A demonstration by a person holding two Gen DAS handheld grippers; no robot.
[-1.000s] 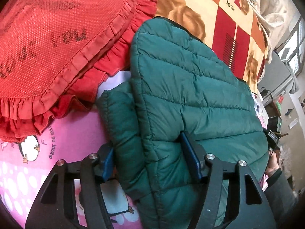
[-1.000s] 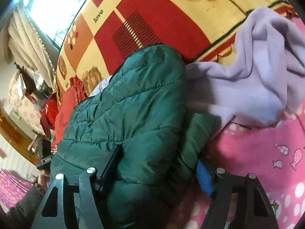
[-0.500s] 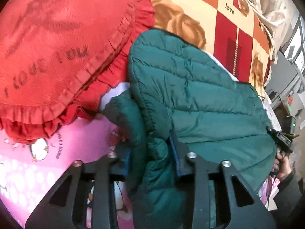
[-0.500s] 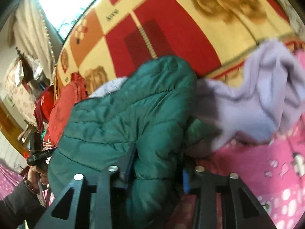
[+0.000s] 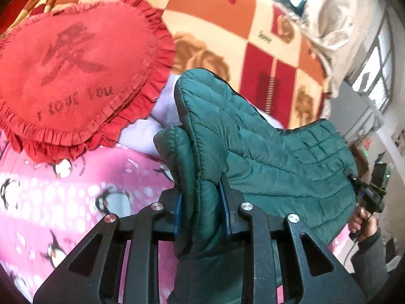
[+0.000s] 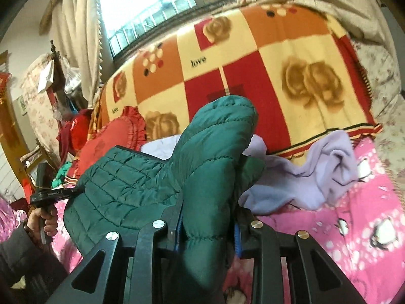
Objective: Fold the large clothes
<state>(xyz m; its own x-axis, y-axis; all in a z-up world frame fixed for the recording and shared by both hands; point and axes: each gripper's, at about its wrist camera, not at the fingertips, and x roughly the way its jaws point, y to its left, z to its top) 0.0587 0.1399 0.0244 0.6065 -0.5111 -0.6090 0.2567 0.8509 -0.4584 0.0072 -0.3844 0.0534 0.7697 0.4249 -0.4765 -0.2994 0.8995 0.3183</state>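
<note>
Pink penguin sheet point(image 5: 50, 197) covers the bed, with one checked blanket point(image 6: 278, 58) behind. One green jacket point(image 5: 265, 157) is held above it: left gripper point(image 5: 202, 210) and right gripper point(image 6: 207, 230) each pinch a fold. One red cushion point(image 5: 76, 76) and one lilac garment point(image 6: 316, 177) lie beside. The jacket's lower edge is cut off.

Bedroom: bed blanket point(image 6: 265, 58); window curtains point(image 6: 83, 38)

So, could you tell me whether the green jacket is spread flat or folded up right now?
Folded, not flat: the green jacket is doubled over itself in layers, and the left gripper and right gripper each pinch an end.
</note>
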